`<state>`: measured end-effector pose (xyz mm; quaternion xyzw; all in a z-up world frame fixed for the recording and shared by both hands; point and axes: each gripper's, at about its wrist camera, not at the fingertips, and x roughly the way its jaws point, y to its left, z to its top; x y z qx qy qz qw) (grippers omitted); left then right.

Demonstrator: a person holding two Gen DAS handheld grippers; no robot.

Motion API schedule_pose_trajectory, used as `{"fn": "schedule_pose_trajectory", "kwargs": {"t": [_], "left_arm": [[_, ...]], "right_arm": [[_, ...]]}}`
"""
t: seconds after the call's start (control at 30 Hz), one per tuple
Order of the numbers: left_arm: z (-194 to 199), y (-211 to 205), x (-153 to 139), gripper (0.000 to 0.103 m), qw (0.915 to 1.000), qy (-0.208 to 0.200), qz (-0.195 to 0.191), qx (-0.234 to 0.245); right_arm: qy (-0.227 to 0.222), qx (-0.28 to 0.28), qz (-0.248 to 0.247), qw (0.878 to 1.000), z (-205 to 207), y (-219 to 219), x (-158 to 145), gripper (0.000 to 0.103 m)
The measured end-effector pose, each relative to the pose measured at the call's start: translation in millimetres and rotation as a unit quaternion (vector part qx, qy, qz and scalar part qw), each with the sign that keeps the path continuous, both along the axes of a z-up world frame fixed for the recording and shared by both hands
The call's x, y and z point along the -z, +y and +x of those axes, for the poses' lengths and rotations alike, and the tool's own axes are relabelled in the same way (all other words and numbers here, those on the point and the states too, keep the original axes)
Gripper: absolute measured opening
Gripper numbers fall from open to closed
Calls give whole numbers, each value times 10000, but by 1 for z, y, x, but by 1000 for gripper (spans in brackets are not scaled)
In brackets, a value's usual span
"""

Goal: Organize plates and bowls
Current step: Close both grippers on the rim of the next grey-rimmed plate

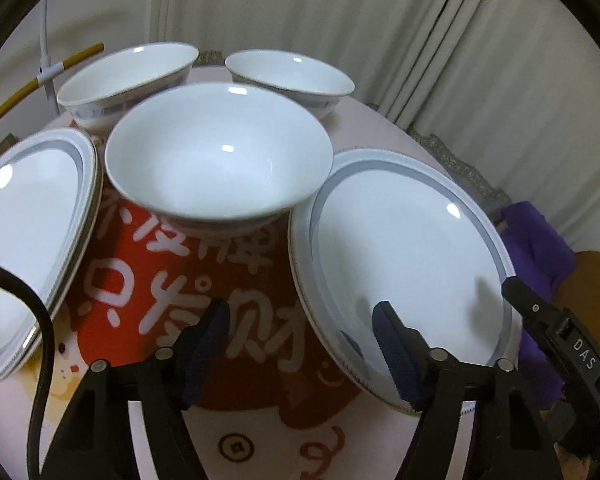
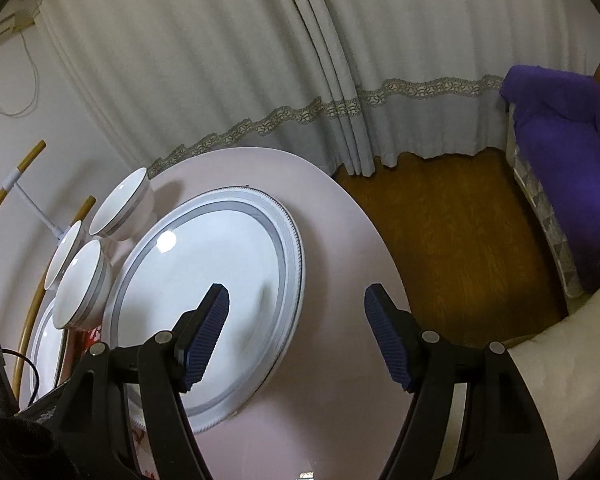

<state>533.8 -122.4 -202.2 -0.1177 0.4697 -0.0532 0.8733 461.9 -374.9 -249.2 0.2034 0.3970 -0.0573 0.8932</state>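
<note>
A large white plate with a grey band (image 1: 404, 248) (image 2: 204, 280) lies on the right side of the round table. A second such plate (image 1: 28, 220) (image 2: 46, 344) lies at the left. Three white bowls stand behind them: a near one (image 1: 220, 160) (image 2: 82, 284), one back left (image 1: 128, 76) and one back right (image 1: 288, 76) (image 2: 120, 208). My left gripper (image 1: 300, 316) is open, straddling the large plate's left rim. My right gripper (image 2: 296, 304) is open, straddling the same plate's right rim. No pad visibly presses on the plate.
A red printed mat (image 1: 160, 280) covers the pale pink table (image 2: 320, 400). White curtains (image 2: 260, 60) hang behind. Wooden floor (image 2: 440, 240), a purple cloth (image 2: 560, 152) and a white cushion (image 2: 572, 360) are to the right. A yellow-and-white frame (image 2: 24, 168) stands at the left.
</note>
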Motion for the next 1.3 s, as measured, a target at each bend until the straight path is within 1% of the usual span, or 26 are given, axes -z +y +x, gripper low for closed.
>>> {"fn": "schedule_pose_trajectory", "kwargs": {"t": [0.2,0.23,0.33,0.37,0.4,0.43,0.47,0.53,0.6,0.7,0.9,1.0,1.1,1.17,1.23,1.3], "left_arm": [[8,-8,4,63,10000,-64,55,5],[9,-9,5,59,9999,-81,62,10],[6,-11,4,57,9997,-124,211,58],[7,-12,5,56,9996,-138,220,63],[9,-12,6,55,9996,-133,239,53],[10,-13,6,48,9996,-135,264,36],[11,-13,6,44,9996,-147,237,48],[13,-15,7,40,9995,-142,289,57],[14,-17,8,40,9994,-150,293,59],[19,-17,10,27,9997,-149,172,128],[18,-9,8,25,9998,-125,32,135],[21,-10,10,28,9996,-138,26,247],[20,-11,11,29,9995,-205,100,209],[18,-11,11,27,9995,-223,105,214],[17,-6,10,22,9997,-193,-53,172],[16,-4,8,21,9995,-222,-62,200]], "right_arm": [[-35,-148,157,9998,8,0,7,56],[-43,-193,185,9996,10,0,7,55],[-52,-288,239,9993,15,2,10,43],[-37,-313,259,9992,15,4,10,36],[-23,-340,290,9990,15,5,11,31],[-22,-340,279,9990,16,5,12,29],[-23,-321,246,9992,16,6,12,28],[-24,-311,254,9992,16,6,12,26],[-22,-285,249,9993,16,4,13,19],[-52,-294,320,9990,15,1,15,18],[-49,-274,321,9991,15,1,15,17],[-73,-263,354,9990,15,1,16,17],[-91,-273,370,9989,14,1,17,17],[-87,-267,368,9989,14,0,17,17],[-91,-249,323,9991,14,1,17,17],[-114,-239,271,9993,12,2,16,17]]}}
